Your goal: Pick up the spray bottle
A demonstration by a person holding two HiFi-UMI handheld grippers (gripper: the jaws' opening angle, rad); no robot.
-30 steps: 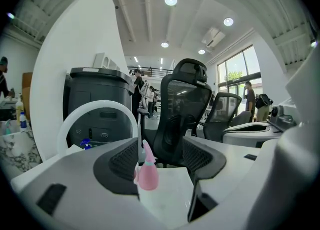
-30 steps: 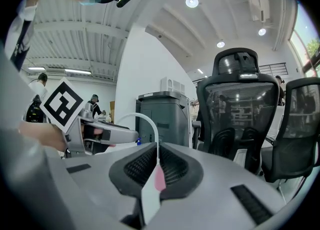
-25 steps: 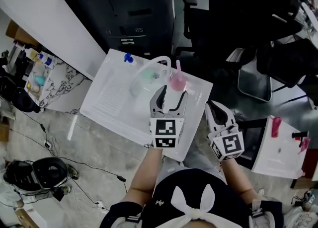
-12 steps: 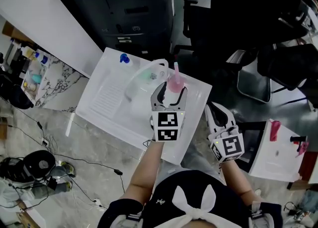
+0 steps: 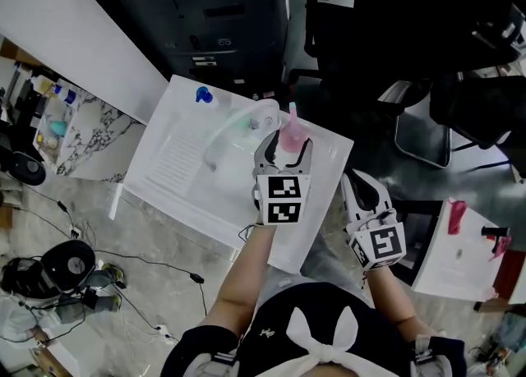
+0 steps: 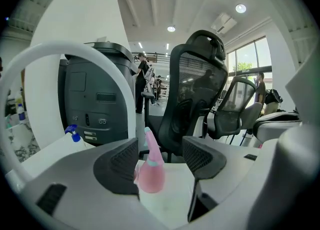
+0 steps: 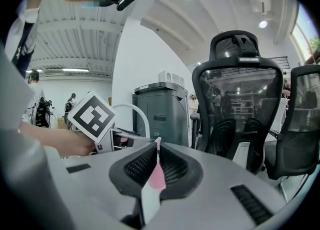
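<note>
The left gripper's [image 6: 161,153] jaws stand apart with the pink spray bottle [image 6: 150,175] upright between them, nearer the left-hand pad and perhaps brushing it. Over the last second this gripper has crept forward over the white counter [image 5: 185,172], so the bottle now sits inside the jaws rather than ahead of them. Closing looks like the only step left before lifting. The right gripper [image 7: 156,149] hangs beside the counter's edge, jaws pressed together on a thin pink-and-white strip [image 7: 150,194].

overhead; low views probably share chair [image 6: 200,91]
</note>
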